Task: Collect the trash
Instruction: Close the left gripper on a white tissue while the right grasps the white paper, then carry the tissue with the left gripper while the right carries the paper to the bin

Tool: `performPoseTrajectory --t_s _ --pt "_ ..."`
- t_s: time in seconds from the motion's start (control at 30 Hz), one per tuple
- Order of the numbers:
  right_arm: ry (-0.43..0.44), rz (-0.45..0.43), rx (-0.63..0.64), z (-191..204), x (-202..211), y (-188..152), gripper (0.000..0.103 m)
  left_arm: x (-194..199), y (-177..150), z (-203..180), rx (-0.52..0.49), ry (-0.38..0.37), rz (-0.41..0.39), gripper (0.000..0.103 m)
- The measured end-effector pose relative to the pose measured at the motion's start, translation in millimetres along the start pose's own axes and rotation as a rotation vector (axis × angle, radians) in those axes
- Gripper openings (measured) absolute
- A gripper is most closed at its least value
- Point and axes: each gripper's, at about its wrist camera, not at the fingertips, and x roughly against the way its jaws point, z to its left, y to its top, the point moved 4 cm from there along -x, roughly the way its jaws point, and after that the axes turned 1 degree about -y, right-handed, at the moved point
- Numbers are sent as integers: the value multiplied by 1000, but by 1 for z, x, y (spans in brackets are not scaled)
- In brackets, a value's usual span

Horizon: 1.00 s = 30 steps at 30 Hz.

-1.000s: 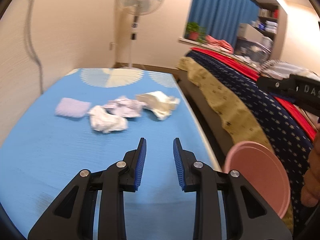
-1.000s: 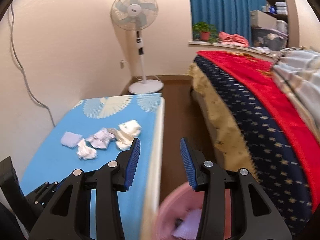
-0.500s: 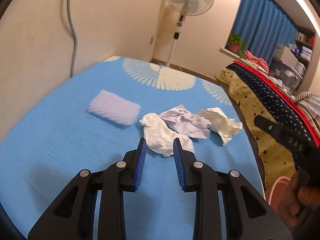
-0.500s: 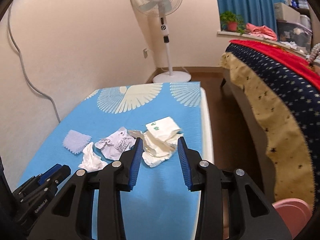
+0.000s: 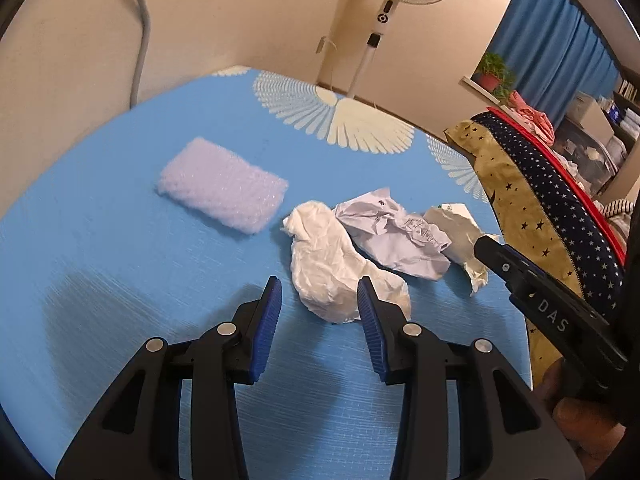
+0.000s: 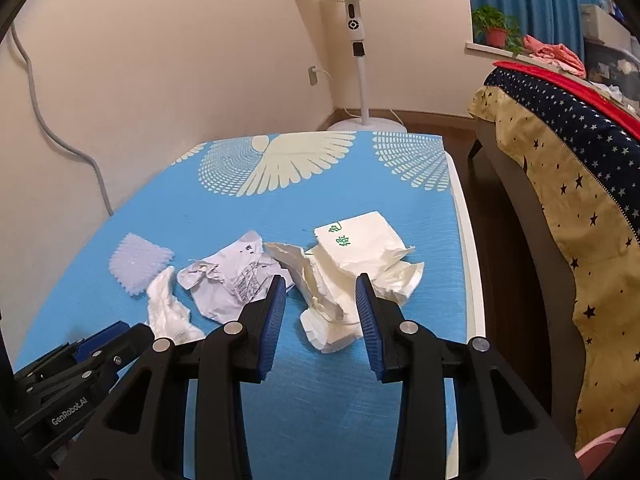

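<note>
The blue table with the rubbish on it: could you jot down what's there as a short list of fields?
surface: blue patterned table cover
trash: bubble wrap piece; white crumpled tissue; printed crumpled paper; cream wrapper with green print
left tool: jaws opening, straddling the tissue's near end
right tool: open, around the wrapper's near end
bin: pink rim, lower right
</note>
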Motion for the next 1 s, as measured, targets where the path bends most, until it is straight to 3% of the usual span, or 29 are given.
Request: performPoseTrajectory --t_s 0.03,0.1,0.13,0.23,0.57,1.0 --pt "-5 7 2 0 -2 -1 37 -1 0 0 0 -5 6 39" --pt "0 20 6 2 -6 -2 23 -3 -2 1 -1 -10 14 34" --pt "3 29 8 2 -8 -4 14 -3 -2 1 -2 -13 15 23" --pt "5 34 12 3 -6 -5 2 -2 -4 -1 -15 -20 19 6" --pt "-22 -6 38 9 44 0 1 26 2 2 -35 -38 -26 2" --pt "-58 -78 51 22 163 -4 2 100 -2 -7 -139 -77 -98 2"
